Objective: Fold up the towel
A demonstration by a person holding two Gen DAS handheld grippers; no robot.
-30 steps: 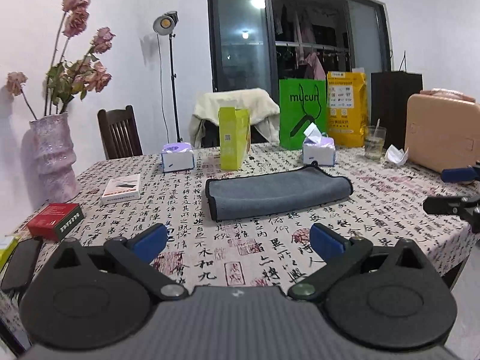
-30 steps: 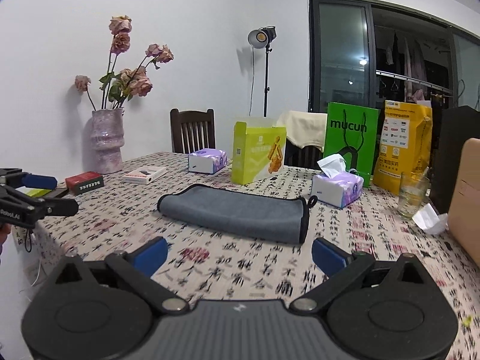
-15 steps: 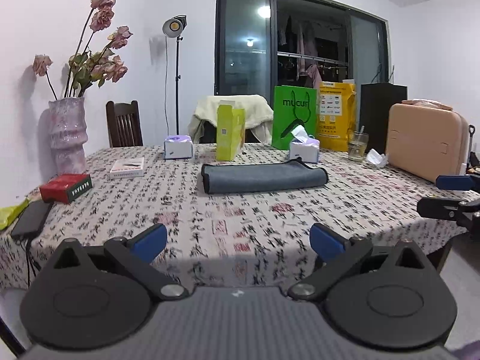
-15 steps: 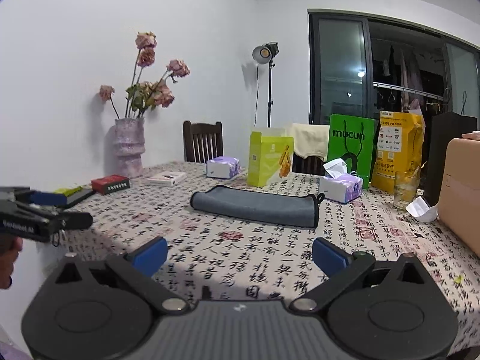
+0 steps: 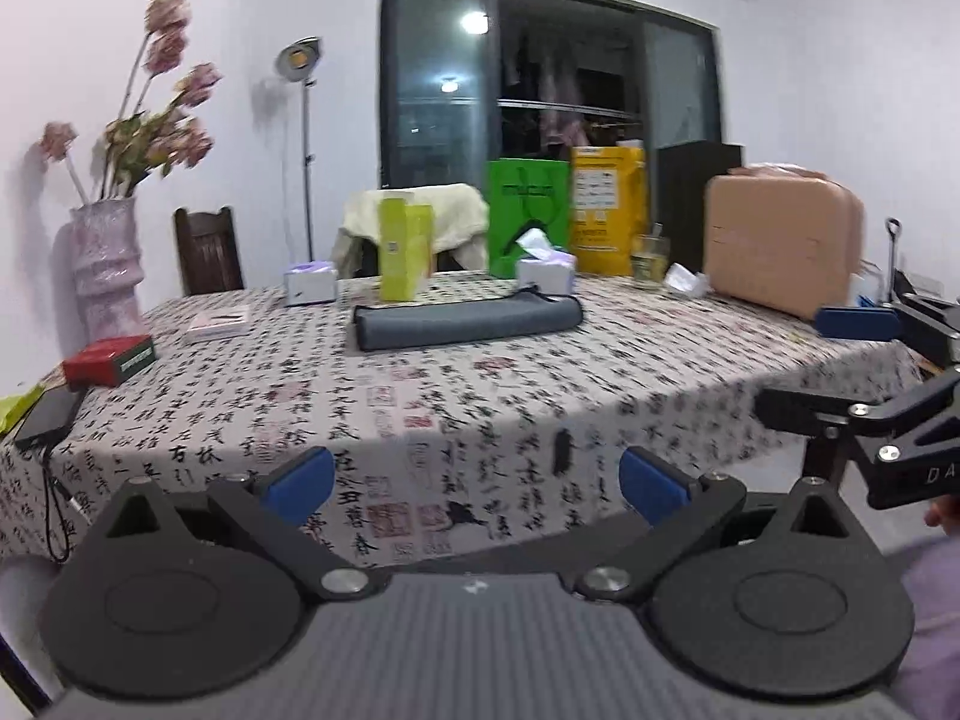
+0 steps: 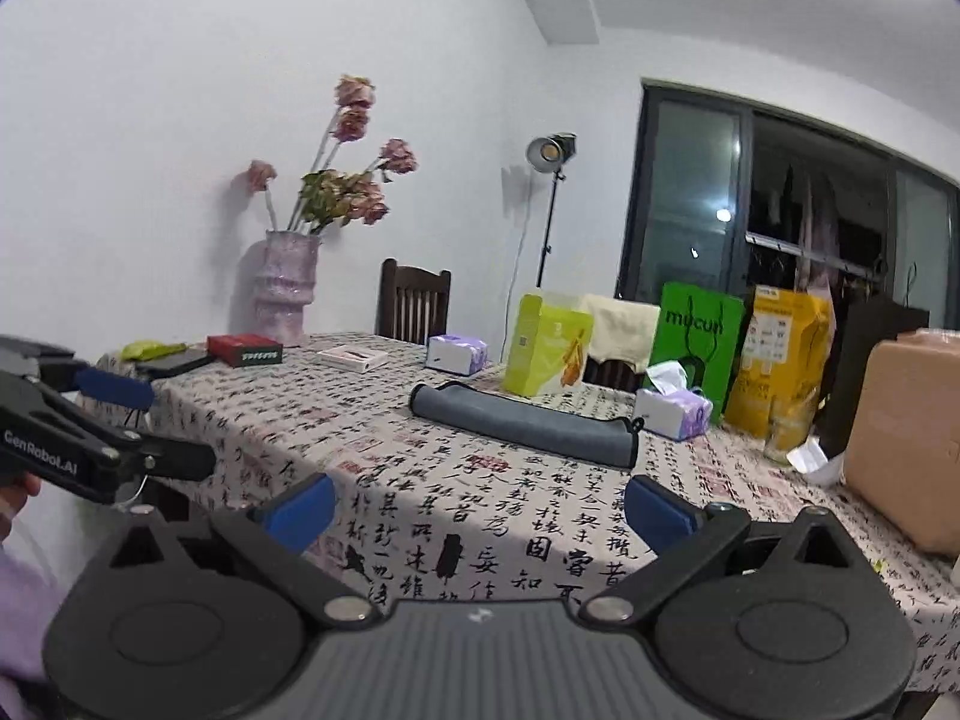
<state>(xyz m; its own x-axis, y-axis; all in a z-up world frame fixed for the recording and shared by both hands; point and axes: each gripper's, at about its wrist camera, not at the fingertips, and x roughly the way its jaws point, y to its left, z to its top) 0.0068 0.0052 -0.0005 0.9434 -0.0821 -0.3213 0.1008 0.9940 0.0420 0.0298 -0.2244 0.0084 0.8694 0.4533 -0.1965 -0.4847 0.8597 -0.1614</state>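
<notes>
A grey towel (image 5: 468,323) lies folded into a long narrow strip near the middle of the table; it also shows in the right wrist view (image 6: 522,423). My left gripper (image 5: 477,483) is open and empty, held off the table's near edge, well short of the towel. My right gripper (image 6: 480,510) is open and empty, over the table's near edge. The right gripper also shows at the right of the left wrist view (image 5: 840,360), and the left gripper at the left of the right wrist view (image 6: 138,426).
The table carries a calligraphy-print cloth (image 5: 480,408). Behind the towel stand a yellow-green box (image 5: 403,252), two tissue boxes (image 5: 545,270), a green bag (image 5: 528,204), a yellow bag (image 5: 606,210) and a glass (image 5: 649,252). A pink case (image 5: 780,246) stands right; a vase (image 5: 105,264), red box (image 5: 109,360) and phone (image 5: 51,414) left.
Both grippers have drawn back from the table, so the towel looks smaller and farther. The table's hanging cloth edge has come into the left wrist view. The towel has not moved.
</notes>
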